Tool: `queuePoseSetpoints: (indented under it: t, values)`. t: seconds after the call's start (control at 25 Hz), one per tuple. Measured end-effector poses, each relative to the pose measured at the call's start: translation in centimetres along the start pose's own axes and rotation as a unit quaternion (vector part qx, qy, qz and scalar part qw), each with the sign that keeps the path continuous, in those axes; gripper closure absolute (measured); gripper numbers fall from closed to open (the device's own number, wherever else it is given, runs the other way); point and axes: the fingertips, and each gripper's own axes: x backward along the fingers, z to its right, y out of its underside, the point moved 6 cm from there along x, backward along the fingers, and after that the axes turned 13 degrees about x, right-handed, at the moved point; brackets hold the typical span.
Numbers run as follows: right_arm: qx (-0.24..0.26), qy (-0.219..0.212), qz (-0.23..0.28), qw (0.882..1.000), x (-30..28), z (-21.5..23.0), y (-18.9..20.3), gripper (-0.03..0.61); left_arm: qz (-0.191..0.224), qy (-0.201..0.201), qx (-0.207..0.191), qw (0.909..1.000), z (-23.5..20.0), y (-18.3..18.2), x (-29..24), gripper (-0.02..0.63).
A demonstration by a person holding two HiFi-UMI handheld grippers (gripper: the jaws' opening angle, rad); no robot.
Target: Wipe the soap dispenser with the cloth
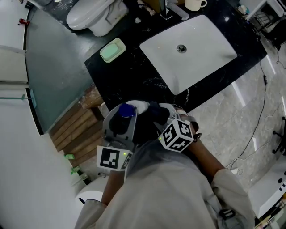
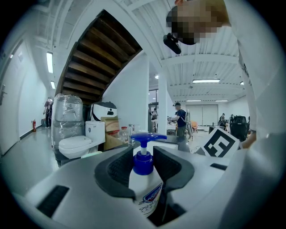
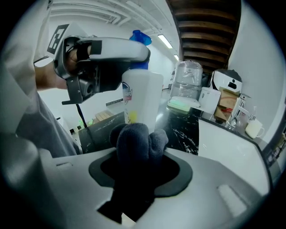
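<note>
Head overhead; gripper views close, sharing dispenser (image 2: 145,190)

A white sink basin (image 1: 201,49) with a central drain (image 1: 181,48) is set into the black marbled tabletop (image 1: 129,76). A pale green soap dish (image 1: 112,50) is placed on the tabletop, left of the basin. A white toilet (image 1: 96,15) is positioned beyond the tabletop's far left corner, and a white mug (image 1: 195,4) behind the basin. Wooden slats (image 1: 78,132) are laid at the near left. A black cable (image 1: 263,103) is run across the pale floor (image 1: 223,112).

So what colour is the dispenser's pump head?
Blue; the pump head shows best in the left gripper view.
</note>
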Motion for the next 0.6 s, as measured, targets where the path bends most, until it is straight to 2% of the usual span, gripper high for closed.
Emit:
queuePoseSetpoints:
  t: [0.4, 0.6]
  values:
    - [-0.034, -0.029, 0.022, 0.999, -0.20, -0.26, -0.30, 0.419, 0.007, -0.003, -0.004, 1.0000, 0.07, -0.01, -0.04, 0.482]
    - [-0.031, -0.042, 0.026, 0.998, -0.24, -0.19, -0.38, 0.420, 0.008, 0.004, -0.005, 0.9999, 0.12, -0.01, 0.01, 0.482]
